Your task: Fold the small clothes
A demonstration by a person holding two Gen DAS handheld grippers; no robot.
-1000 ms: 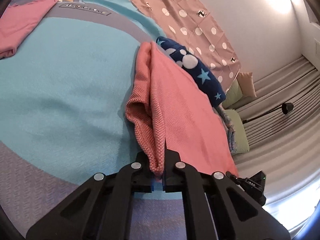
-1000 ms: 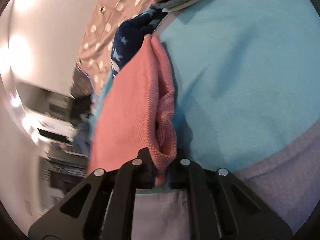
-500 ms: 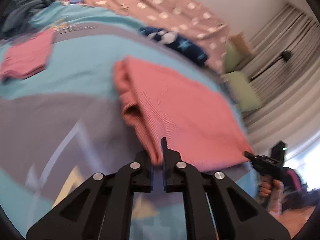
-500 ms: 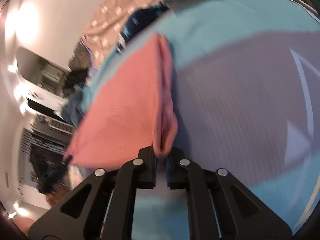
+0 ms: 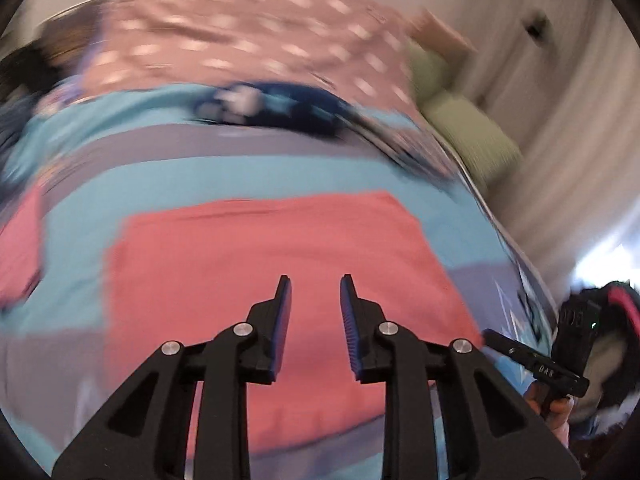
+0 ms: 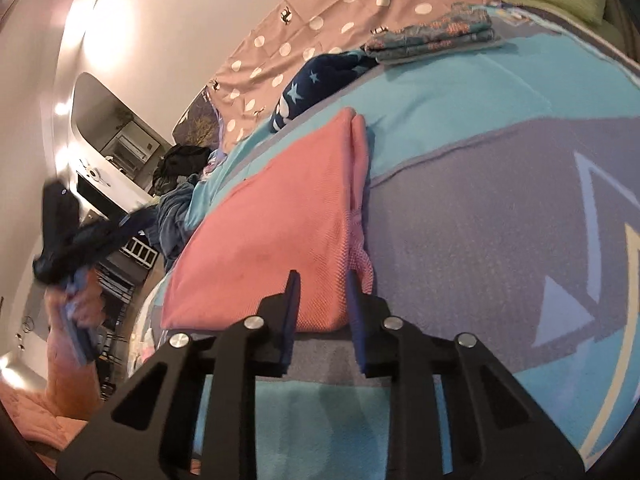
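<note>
A pink knitted garment (image 5: 256, 264) lies folded flat on the blue and grey bedspread (image 5: 248, 176). My left gripper (image 5: 315, 280) is open and empty, raised over the garment's near part. The left wrist view is blurred by motion. In the right wrist view the same pink garment (image 6: 280, 220) lies flat, with its folded edge on the right. My right gripper (image 6: 323, 276) is open, its fingertips over the garment's near right corner. The right gripper also shows at the right edge of the left wrist view (image 5: 536, 364).
A navy star-print garment (image 6: 316, 80) lies beyond the pink one. A folded patterned cloth (image 6: 432, 38) and a polka-dot pink sheet (image 6: 320, 12) lie further back. Another pink cloth (image 5: 20, 248) lies at the left. Green cushions (image 5: 468, 128) sit by the curtain.
Both grippers have opened and let go of the pink garment, which now lies flat on the bed. The left gripper has swung quickly and its view is blurred.
</note>
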